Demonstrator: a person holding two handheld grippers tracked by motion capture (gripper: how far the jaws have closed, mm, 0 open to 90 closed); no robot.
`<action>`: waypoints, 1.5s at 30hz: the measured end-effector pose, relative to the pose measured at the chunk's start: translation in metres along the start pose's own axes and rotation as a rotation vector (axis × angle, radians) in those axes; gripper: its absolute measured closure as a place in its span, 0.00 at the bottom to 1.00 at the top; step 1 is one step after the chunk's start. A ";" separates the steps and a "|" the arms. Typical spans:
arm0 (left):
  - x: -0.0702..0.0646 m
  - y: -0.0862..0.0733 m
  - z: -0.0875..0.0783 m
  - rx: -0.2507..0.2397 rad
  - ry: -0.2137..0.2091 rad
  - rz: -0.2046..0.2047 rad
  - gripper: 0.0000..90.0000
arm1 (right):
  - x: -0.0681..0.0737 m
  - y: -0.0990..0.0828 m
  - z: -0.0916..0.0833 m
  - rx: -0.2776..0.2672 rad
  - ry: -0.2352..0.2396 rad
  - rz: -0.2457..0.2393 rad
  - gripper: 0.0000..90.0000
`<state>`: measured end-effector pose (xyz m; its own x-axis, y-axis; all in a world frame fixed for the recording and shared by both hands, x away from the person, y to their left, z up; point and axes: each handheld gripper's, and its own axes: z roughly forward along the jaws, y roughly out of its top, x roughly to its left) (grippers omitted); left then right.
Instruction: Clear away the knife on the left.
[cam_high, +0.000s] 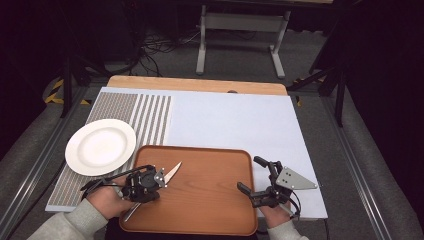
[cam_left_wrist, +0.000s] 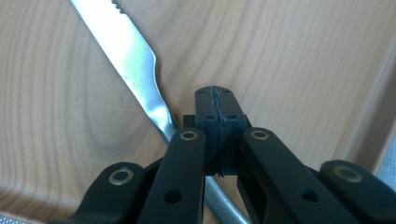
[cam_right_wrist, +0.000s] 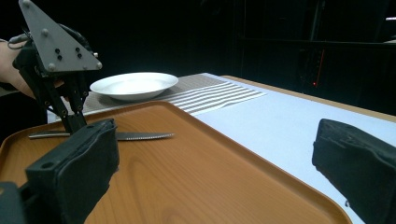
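A steel knife (cam_high: 172, 171) with a serrated blade lies flat on the brown wooden tray (cam_high: 205, 200), near its left side, blade pointing to the far right. My left gripper (cam_high: 150, 186) points down onto the knife's handle. In the left gripper view its pads (cam_left_wrist: 205, 109) are pressed together with no gap, and the knife (cam_left_wrist: 135, 70) runs underneath them. In the right gripper view the left gripper (cam_right_wrist: 74, 125) stands on the knife (cam_right_wrist: 140, 136). My right gripper (cam_high: 251, 175) hovers open over the tray's right edge, with nothing between its fingers (cam_right_wrist: 74, 168).
A white plate (cam_high: 100, 146) sits on a striped mat (cam_high: 150, 115) left of the tray and appears behind it as the plate (cam_right_wrist: 133, 84). A pale sheet (cam_high: 235, 120) covers the table beyond the tray. Table legs and cables lie on the floor behind.
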<state>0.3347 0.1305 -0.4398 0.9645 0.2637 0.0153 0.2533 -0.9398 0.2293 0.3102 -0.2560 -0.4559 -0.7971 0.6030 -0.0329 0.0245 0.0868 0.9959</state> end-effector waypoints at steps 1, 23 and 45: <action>0.001 0.001 0.000 0.008 0.000 -0.005 1.00 | 0.000 0.000 0.000 0.000 0.001 0.000 0.01; 0.014 -0.003 0.001 0.022 0.024 -0.081 1.00 | 0.000 -0.001 0.000 0.006 -0.003 0.005 0.01; 0.031 -0.018 -0.001 0.009 0.042 -0.173 1.00 | -0.001 0.000 0.000 0.004 -0.006 -0.001 0.02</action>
<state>0.3605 0.1557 -0.4419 0.9024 0.4306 0.0165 0.4165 -0.8814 0.2230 0.3108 -0.2565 -0.4561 -0.7937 0.6074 -0.0339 0.0263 0.0899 0.9956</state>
